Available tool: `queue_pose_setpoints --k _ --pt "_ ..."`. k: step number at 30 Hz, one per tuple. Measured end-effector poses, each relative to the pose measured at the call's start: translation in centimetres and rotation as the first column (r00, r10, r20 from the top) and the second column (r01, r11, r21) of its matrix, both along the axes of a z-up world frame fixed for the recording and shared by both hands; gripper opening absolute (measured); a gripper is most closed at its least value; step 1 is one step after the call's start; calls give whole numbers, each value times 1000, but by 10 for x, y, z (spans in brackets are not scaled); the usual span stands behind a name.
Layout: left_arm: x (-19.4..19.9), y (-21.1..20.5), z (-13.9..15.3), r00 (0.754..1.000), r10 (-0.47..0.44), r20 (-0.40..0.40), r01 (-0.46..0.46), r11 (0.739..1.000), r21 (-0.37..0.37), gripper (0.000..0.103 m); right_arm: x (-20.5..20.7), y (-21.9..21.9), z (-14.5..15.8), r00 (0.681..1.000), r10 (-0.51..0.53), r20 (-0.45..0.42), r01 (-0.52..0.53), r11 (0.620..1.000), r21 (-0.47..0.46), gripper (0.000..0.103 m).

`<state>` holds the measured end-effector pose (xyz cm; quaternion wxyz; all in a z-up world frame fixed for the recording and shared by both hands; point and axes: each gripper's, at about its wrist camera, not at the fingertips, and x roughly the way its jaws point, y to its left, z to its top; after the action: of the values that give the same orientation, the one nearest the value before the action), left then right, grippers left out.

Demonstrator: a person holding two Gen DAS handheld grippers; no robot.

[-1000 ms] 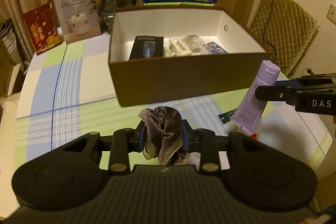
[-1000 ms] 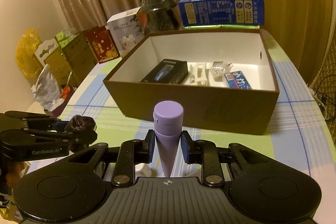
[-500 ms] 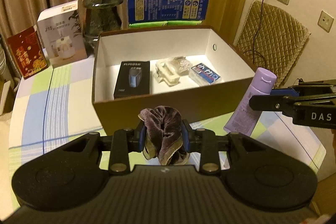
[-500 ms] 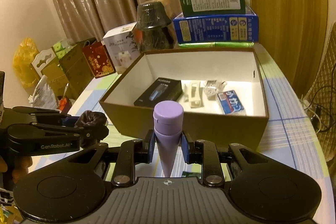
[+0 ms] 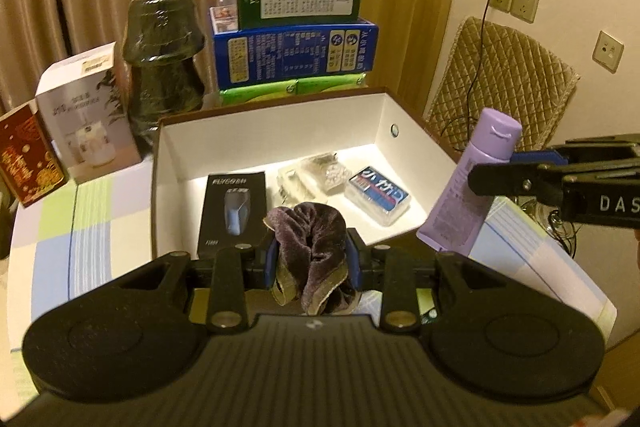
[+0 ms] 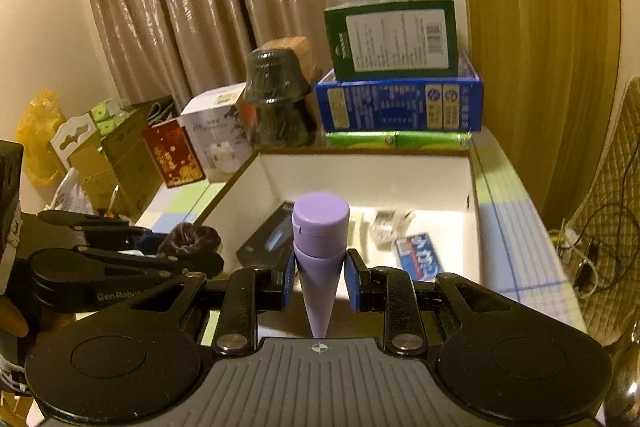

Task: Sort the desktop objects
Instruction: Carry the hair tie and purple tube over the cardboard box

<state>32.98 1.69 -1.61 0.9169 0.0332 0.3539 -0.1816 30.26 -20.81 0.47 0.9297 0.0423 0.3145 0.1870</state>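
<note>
We find the brown box (image 5: 168,187), white inside, filling the middle of both views. It already holds a black carton (image 5: 232,211) at 9 o'clock on its floor, a blue-labelled pack (image 5: 378,197) at 3 o'clock and clear plastic pieces (image 5: 316,175) between them; what those are we cannot quite make out. Two things remain outside. Our right gripper (image 6: 318,283) is clamped on the purple tube (image 6: 319,247), cap up, near the box's front wall. Our left gripper (image 5: 312,263) pinches the dark velvet scrunchie (image 5: 310,247) at that wall's edge. Both look ready to go in.
</note>
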Motion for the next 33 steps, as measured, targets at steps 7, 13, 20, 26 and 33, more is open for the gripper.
queue_pose_setpoints --k 7,13,20,26,33 --pt "19 -12 2 1000 -30 6 30 1000 -2 28 20 -3 14 999 -7 35 7 1000 -3 23" --pt "42 -20 -1 999 -36 -3 36 999 -7 28 42 -9 13 999 -15 41 16 1000 -14 23" --pt "80 -30 -10 999 -27 -25 28 1000 5 28 73 -16 -5 1000 -26 12 27 998 -60 23" --pt "110 -42 -38 994 -44 -102 48 998 40 29 101 -23 -34 997 -16 -80 10 996 -84 23" --pt "129 -50 -82 960 -53 -276 65 997 36 29 125 -23 -76 970 5 -244 -33 993 -111 23"
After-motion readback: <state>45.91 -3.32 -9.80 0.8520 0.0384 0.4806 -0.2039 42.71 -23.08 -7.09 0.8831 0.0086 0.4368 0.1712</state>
